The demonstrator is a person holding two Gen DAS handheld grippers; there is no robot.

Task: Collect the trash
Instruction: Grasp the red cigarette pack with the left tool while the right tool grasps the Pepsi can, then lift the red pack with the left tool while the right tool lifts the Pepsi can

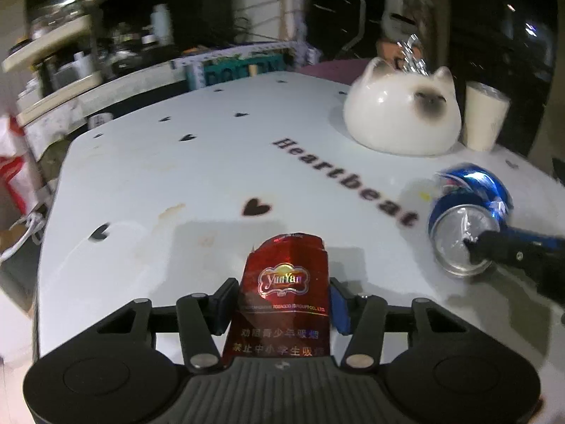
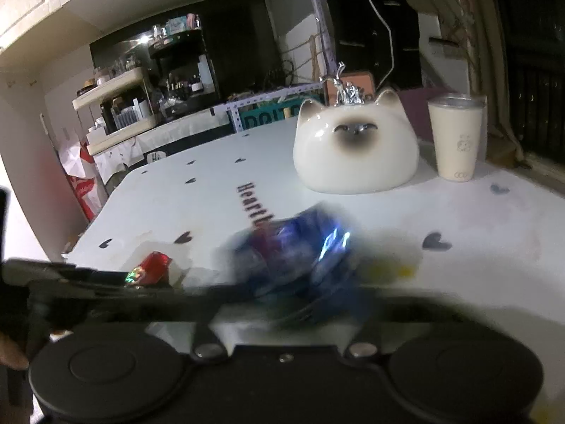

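Both tools blur: right tool [image 2: 300, 304] smears the blue can [image 2: 300, 247]

A lived-in home: cluttered shelves [image 2: 116, 113], a cat-shaped ceramic [image 2: 355, 148], a heart-print table [image 1: 176, 176].

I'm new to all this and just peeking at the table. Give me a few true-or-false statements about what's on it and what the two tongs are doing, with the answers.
1. The left tongs grip a red cigarette pack. True.
2. The blue can stands upright. False: it lies on its side, crushed, its end facing the left camera.
3. The cat-shaped ceramic sits beside a cream cup. True.
4. The table is plain white. False: it bears black hearts and the word "Heartbeat".
5. The right tongs are far from the can. False: their tip reaches its end.
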